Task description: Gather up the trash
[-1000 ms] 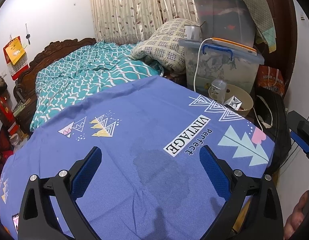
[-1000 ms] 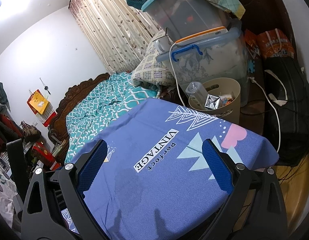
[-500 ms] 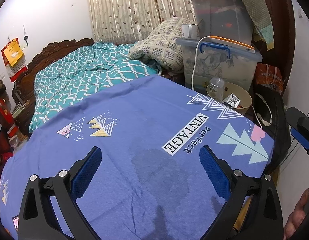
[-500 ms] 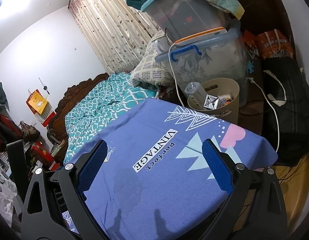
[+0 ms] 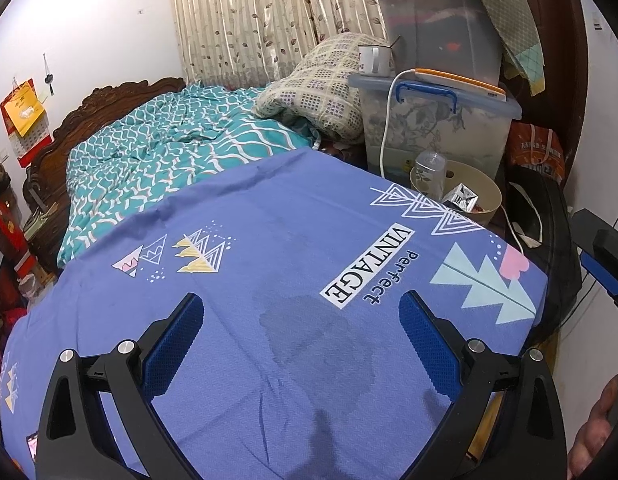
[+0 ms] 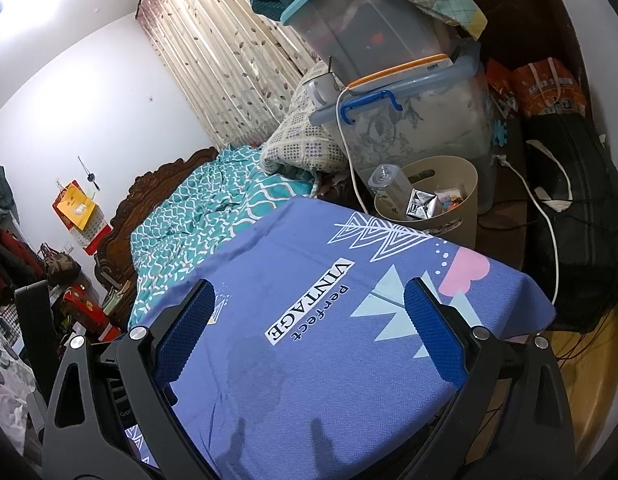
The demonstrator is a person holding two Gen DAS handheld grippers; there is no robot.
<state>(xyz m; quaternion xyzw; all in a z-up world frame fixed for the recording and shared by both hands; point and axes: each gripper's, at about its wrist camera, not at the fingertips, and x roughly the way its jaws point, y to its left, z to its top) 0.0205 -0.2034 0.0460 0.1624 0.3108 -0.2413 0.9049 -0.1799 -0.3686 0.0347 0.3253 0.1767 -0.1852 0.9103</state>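
Observation:
A beige trash bin (image 5: 491,196) (image 6: 457,204) stands beyond the far right corner of the purple-blue tablecloth (image 5: 289,248) (image 6: 309,320). In it sit a clear plastic bottle (image 5: 429,174) (image 6: 391,188), a crumpled silver carton (image 5: 463,198) (image 6: 421,203) and some wrappers (image 6: 449,196). My left gripper (image 5: 301,340) is open and empty above the cloth. My right gripper (image 6: 309,332) is open and empty above the cloth; its finger also shows at the right edge of the left wrist view (image 5: 601,264). A damp dark stain (image 5: 317,340) marks the cloth.
Stacked clear storage boxes (image 5: 437,128) (image 6: 413,120) with a mug (image 5: 373,60) and a white cable (image 5: 385,136) stand behind the bin. A black bag (image 6: 569,220) lies to the right. A bed with a teal quilt (image 5: 169,152) and a pillow (image 5: 321,92) lies behind the table.
Both grippers stay open and empty. The left view has shifted slightly, so the bin and boxes sit a little lower and farther left in frame.

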